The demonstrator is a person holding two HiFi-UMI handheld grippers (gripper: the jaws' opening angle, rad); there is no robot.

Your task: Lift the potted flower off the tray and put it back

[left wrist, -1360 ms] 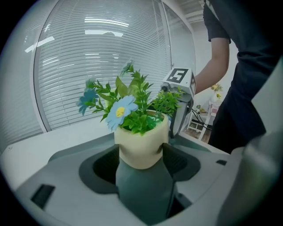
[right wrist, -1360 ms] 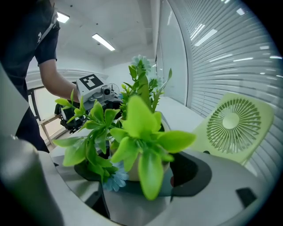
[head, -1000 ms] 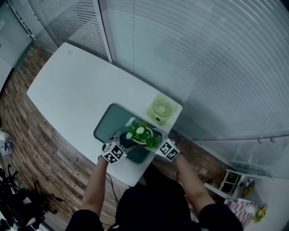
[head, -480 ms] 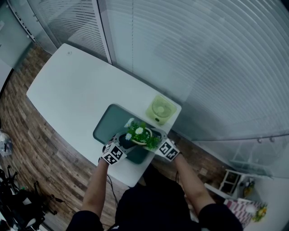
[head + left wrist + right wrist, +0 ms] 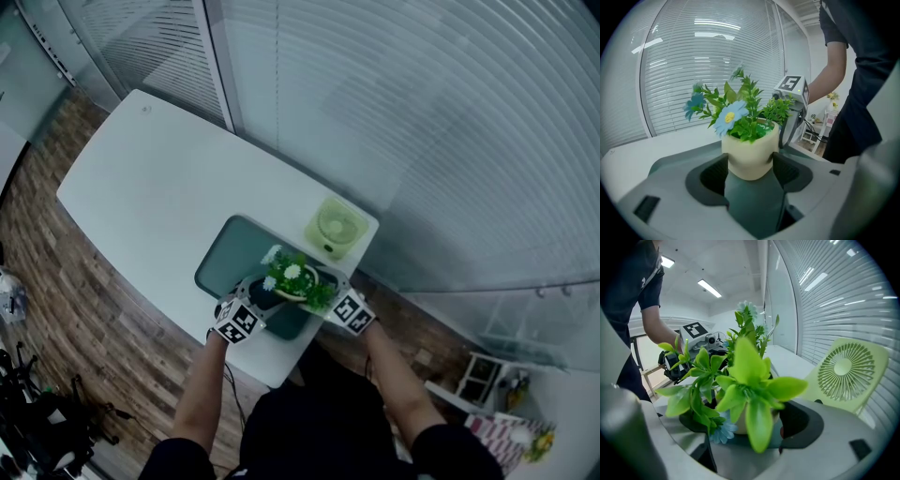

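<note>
Though leaves (image 5: 750, 376) veil the pot (image 5: 740, 423), left hand-held gripper (image 5: 750, 165) clamps it.

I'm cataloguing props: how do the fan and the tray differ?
The fan is lime green; the tray is dark grey-green. The fan stands up and shows a round grille; the tray lies flat. The tray has the larger footprint. Both sit on the white table, side by side.

White table (image 5: 150, 187) stretches out over a wood-plank floor (image 5: 66, 291). Right behind it stands the glass wall (image 5: 216, 75), with horizontal blinds (image 5: 422, 112) drawn across the panes and daylight coming pale through the slats. Strip lights (image 5: 709, 288) glow on the ceiling. Down in the corner sits a small white shelf unit (image 5: 480, 375).
</note>
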